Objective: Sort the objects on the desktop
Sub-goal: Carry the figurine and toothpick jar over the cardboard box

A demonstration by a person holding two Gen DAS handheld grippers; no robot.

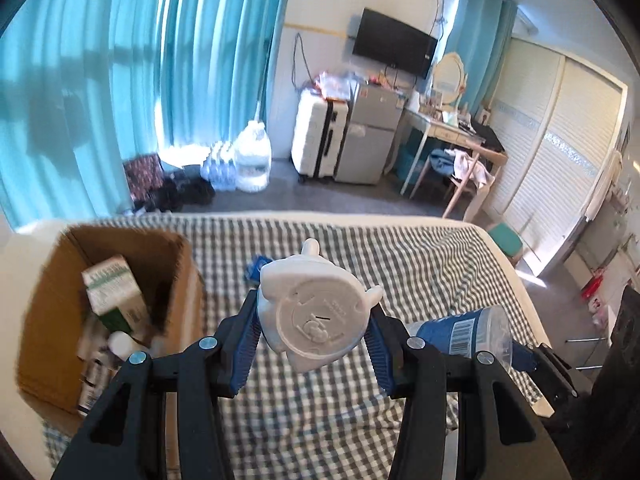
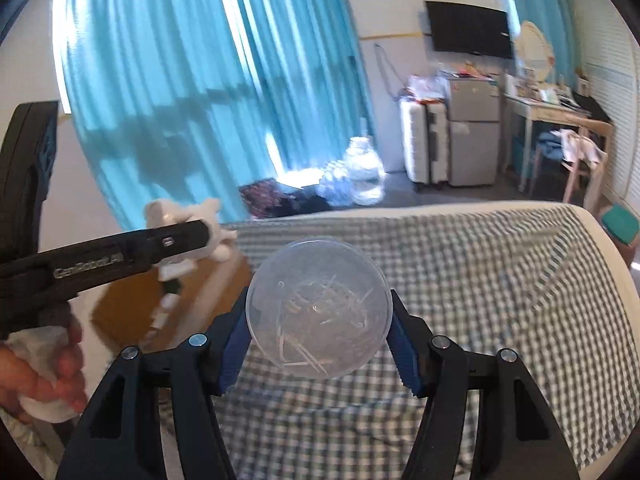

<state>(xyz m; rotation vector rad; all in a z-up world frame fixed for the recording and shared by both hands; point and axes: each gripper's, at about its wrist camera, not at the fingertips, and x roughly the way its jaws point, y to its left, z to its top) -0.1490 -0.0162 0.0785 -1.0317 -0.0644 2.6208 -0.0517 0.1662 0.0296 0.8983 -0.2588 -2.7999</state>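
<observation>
Two things are in the air at once, one in each claw. The left claw is clenched on a white moulded plastic figurine, its round flat base turned back toward the camera and its head pointing away, so its long axis runs forward along the fingers and tilts slightly up. The right claw grips a clear round plastic tub with a blue barcoded label; in the left view it lies on its side, mouth end toward the camera, long axis again along the fingers. What look like thin sticks show through its clear end.

Beyond and below both lies the grey-and-white checked bed cover. Down to the left of the left claw stands an open brown cardboard box, already holding a green-and-white carton and small bottles.

The step in hand looks like the carry. Next, I judge, each claw must swing left over the box mouth, lower, and release one at a time so the two do not collide.
</observation>
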